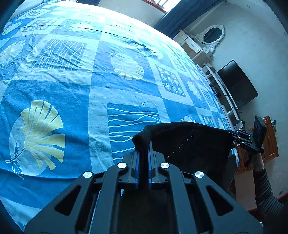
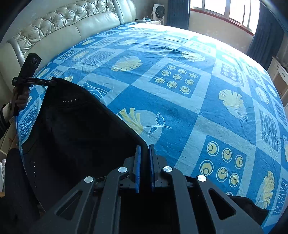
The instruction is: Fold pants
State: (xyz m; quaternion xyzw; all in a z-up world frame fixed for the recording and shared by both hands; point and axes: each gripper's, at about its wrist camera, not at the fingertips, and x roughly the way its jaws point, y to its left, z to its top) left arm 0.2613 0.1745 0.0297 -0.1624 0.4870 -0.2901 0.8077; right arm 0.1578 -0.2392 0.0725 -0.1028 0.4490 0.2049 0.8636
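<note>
The black pants (image 1: 189,142) hang stretched between my two grippers above the near edge of the bed. My left gripper (image 1: 143,144) is shut on one corner of the waistband, with cloth bunched over its tips. The right gripper shows at the far right of that view (image 1: 234,134), pinching the other corner. In the right wrist view my right gripper (image 2: 144,149) is shut on the pants (image 2: 75,126), whose edge runs up to the left gripper (image 2: 52,82). A row of small white studs (image 1: 181,144) marks the cloth.
The bed has a blue patterned sheet (image 1: 81,75) with leaf and circle prints. A tufted cream headboard (image 2: 59,27) stands at the far side. A dark TV (image 1: 237,84), a white dresser with an oval mirror (image 1: 212,36) and windows (image 2: 225,9) line the walls.
</note>
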